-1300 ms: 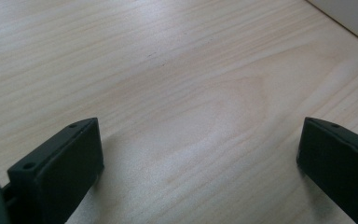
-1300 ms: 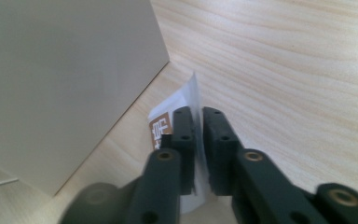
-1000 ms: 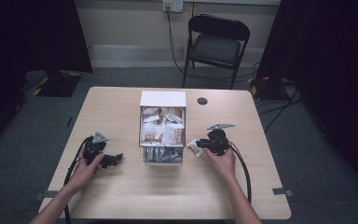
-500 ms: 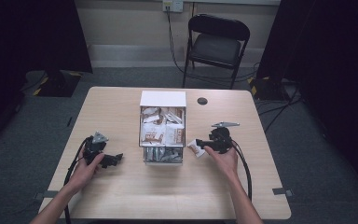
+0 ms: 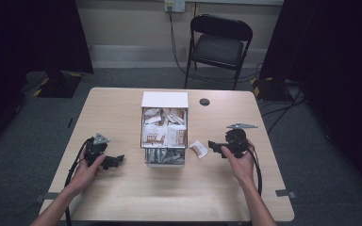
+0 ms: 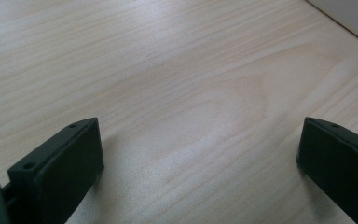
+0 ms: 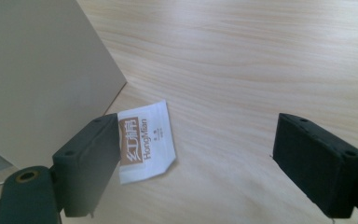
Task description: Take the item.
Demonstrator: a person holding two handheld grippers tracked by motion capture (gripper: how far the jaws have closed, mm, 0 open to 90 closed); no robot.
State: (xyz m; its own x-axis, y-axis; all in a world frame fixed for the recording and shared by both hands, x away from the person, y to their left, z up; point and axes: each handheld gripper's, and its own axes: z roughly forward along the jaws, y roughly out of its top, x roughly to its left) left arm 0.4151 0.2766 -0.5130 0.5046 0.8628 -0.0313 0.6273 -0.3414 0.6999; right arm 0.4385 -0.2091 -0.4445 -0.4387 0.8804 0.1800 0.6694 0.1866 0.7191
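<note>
A big wooden table [image 5: 122,197] stood in a dim room, with a black folding chair [image 5: 220,44] on the floor past its far edge at 12 o'clock. A white box [image 5: 164,100] full of small packets sat in the middle of the table. At about 8 o'clock from the box, the person's left hand [image 5: 87,167] rested on the wood, and its forearm came up from the bottom edge. That hand held the left gripper [image 5: 117,160], which pointed toward 3 o'clock. At about 4 o'clock from the box, the right hand [image 5: 239,159] held the right gripper [image 5: 211,143], pointing toward 9 o'clock at the box. A small white and brown packet [image 5: 198,149] lay flat on the table between the box and the right gripper, just beside the box. In the right gripper view the jaws stood wide apart, and the packet [image 7: 150,140] lay next to the left jaw, partly hidden behind it, with the words "HongMian" readable there and too small to read from above. In the left gripper view the jaws were wide too, with bare wood between them.
</note>
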